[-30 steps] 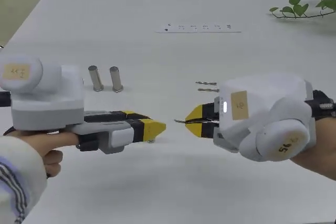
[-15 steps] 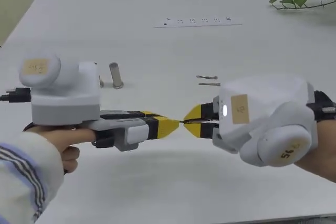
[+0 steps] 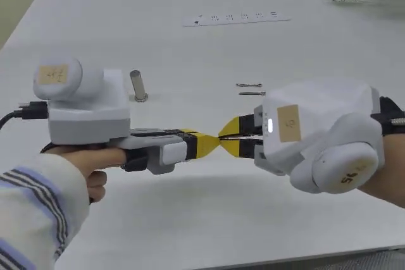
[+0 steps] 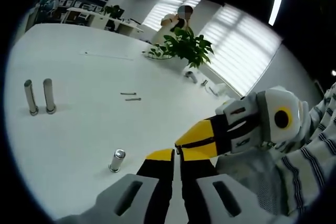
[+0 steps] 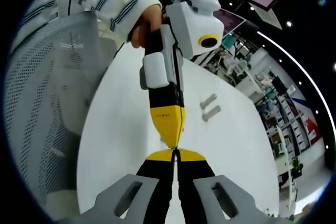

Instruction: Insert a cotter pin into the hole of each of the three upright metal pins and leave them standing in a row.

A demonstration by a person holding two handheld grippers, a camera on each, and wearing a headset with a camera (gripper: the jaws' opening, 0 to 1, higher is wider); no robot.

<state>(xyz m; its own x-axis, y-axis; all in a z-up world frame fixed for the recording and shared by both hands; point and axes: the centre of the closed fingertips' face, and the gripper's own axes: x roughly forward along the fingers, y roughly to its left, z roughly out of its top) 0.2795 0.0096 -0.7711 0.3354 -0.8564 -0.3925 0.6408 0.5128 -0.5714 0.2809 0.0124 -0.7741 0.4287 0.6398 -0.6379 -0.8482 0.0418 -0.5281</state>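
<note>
Above the counter point(image 3: 190, 232), head view: left gripper point(image 3: 214, 145) and right gripper point(image 3: 223, 137) level, tips meeting; cotter pin point(image 3: 235, 136) level, pointing at left gripper. Left gripper view: jaws clenched, bare; metal pins point(image 4: 49, 95) upright. Right gripper view: jaws clenched on cotter pin.

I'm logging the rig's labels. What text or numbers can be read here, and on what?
"56", doubtful: the end sticker on the right tool.
Blurred: the side sticker on the same tool.
Blurred: the top sticker on the left tool.
Too small: marks on the white strip on the table.
</note>
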